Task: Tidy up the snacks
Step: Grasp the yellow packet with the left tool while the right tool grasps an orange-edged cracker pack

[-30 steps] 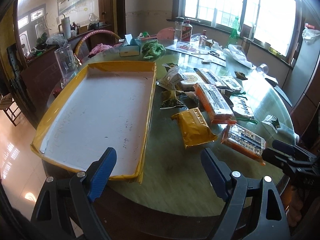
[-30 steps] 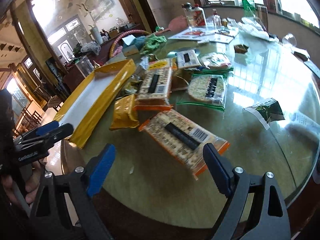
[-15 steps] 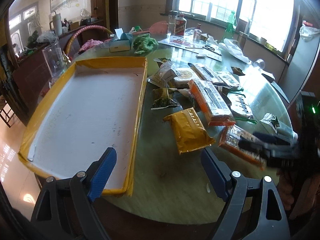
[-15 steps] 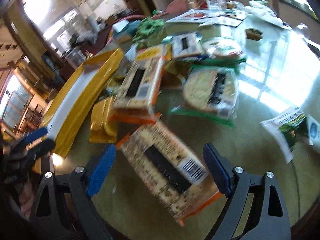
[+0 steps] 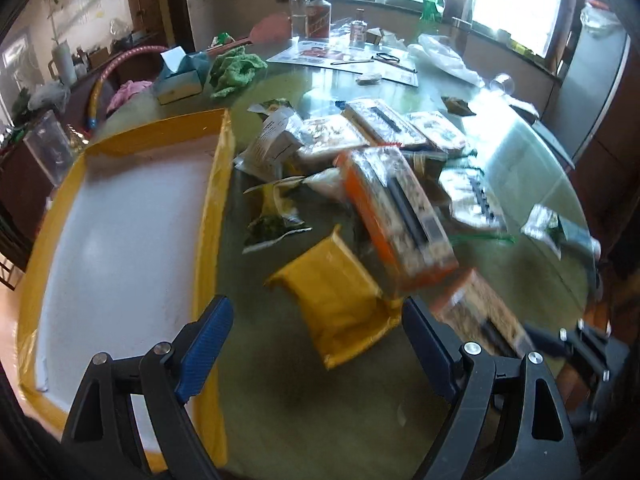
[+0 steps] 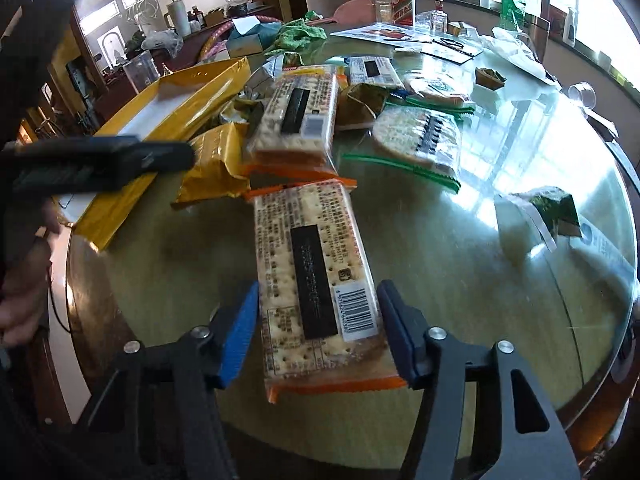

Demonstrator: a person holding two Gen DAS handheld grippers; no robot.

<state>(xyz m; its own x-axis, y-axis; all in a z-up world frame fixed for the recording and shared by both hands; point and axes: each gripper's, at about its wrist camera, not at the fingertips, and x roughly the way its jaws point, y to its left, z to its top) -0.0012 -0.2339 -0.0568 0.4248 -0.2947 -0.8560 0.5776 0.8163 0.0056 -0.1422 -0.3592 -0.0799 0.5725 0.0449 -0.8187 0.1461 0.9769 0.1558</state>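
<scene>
A yellow-rimmed white tray lies on the left of the round glass table; it also shows in the right wrist view. Snack packs are heaped to its right: a yellow pouch, an orange-edged cracker pack and several others. My left gripper is open and empty, just in front of the yellow pouch. My right gripper has its blue pads on both sides of the near cracker pack, touching or nearly touching it. The left gripper also shows in the right wrist view.
Further packs lie beyond: a second cracker pack, a green-edged round cracker bag and a small green packet. A tissue box, green cloth, bottles and papers stand at the far side.
My right gripper has moved forward over the near cracker pack and its jaws have narrowed around it. My left gripper has moved forward and right toward the yellow pouch.
</scene>
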